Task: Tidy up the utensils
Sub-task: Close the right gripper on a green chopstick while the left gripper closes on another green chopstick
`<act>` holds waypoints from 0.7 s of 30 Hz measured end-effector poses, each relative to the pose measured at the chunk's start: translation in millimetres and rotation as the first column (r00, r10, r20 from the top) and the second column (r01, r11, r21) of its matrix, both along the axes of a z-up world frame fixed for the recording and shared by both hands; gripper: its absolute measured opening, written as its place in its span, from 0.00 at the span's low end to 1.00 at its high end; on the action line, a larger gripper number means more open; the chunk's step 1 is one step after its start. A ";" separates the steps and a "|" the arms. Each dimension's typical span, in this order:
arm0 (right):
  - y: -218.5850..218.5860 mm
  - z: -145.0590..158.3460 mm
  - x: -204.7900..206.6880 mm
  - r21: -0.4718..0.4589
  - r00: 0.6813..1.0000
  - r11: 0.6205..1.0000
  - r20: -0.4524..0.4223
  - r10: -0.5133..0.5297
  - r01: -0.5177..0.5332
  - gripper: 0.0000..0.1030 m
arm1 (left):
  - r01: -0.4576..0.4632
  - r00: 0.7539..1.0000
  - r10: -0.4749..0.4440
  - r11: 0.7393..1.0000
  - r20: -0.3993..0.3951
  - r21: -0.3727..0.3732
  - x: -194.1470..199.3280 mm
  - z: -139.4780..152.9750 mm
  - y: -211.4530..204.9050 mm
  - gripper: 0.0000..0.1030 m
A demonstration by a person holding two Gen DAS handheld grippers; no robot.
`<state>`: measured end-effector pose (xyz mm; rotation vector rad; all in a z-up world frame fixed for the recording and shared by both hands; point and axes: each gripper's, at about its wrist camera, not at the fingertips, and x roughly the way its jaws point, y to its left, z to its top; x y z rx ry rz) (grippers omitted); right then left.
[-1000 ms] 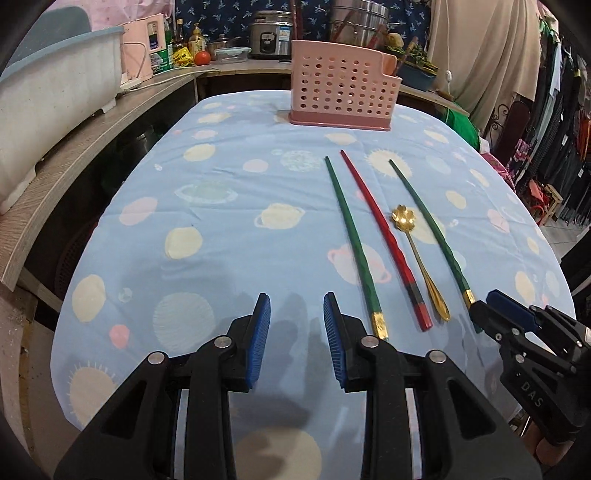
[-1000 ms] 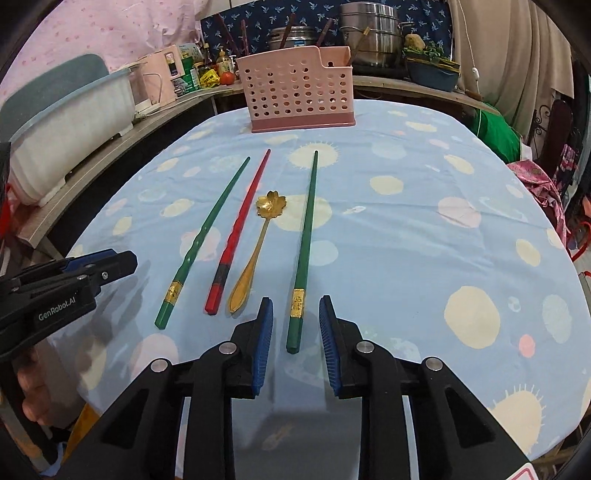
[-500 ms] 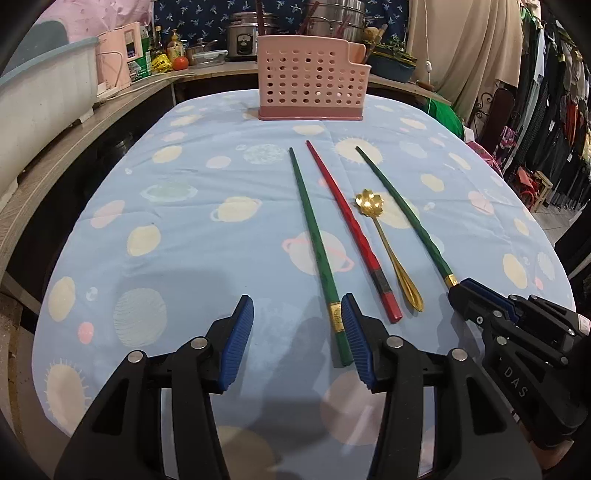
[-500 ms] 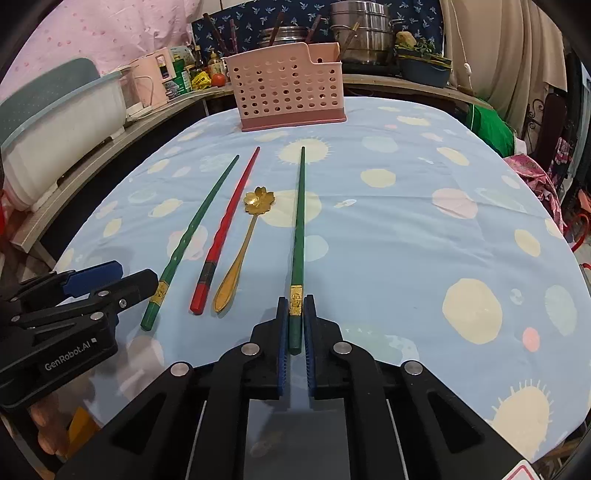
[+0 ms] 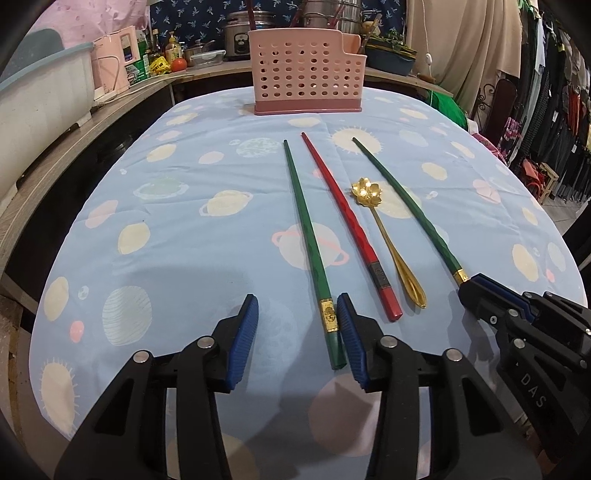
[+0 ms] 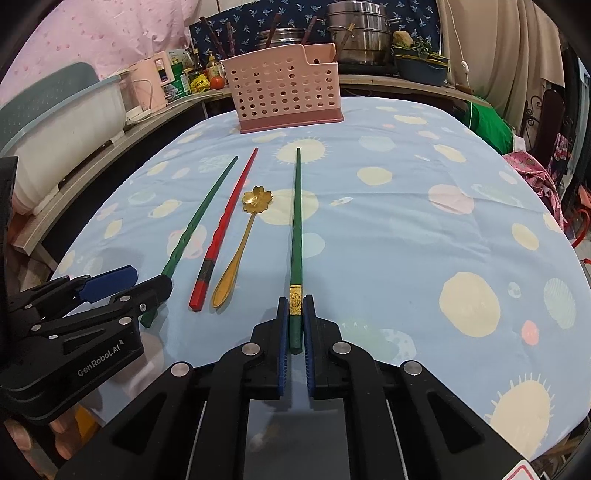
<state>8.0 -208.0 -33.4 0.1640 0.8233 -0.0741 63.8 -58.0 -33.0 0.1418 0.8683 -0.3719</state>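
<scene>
Two green chopsticks, a red chopstick (image 5: 347, 221) and a gold flower spoon (image 5: 388, 236) lie side by side on the blue tablecloth (image 5: 177, 229). My left gripper (image 5: 297, 336) is open around the handle end of the left green chopstick (image 5: 308, 240), which lies against the right finger. My right gripper (image 6: 295, 325) is shut on the handle end of the right green chopstick (image 6: 296, 221), which still lies on the cloth. A pink perforated utensil basket (image 5: 306, 74) stands at the table's far end.
A wooden counter (image 5: 74, 122) runs along the left with a white tub (image 5: 40, 96), a pink appliance (image 5: 114, 62) and bottles. Pots (image 6: 358, 33) stand behind the basket. Clothes hang at the right (image 5: 554, 92). The table edge is just below both grippers.
My right gripper has closed on the right green chopstick. My left gripper has opened wider and shifted right, so the left green chopstick's end now lies between its fingers.
</scene>
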 end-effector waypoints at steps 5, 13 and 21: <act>0.0 0.1 -0.7 0.000 1.000 1.000 0.001 -0.001 0.001 0.07 | -0.005 1.000 0.005 1.000 0.002 -0.002 0.6 0.4 1.9 0.21; -2.1 1.3 -3.9 0.012 1.000 1.000 0.002 -0.009 0.009 0.07 | 0.004 1.000 -0.004 1.000 -0.011 -0.010 2.0 1.2 4.6 0.07; -11.0 17.4 -10.0 0.035 0.999 0.999 0.039 -0.029 0.028 0.07 | -0.003 0.999 0.001 0.999 -0.051 -0.034 3.2 5.1 11.6 0.07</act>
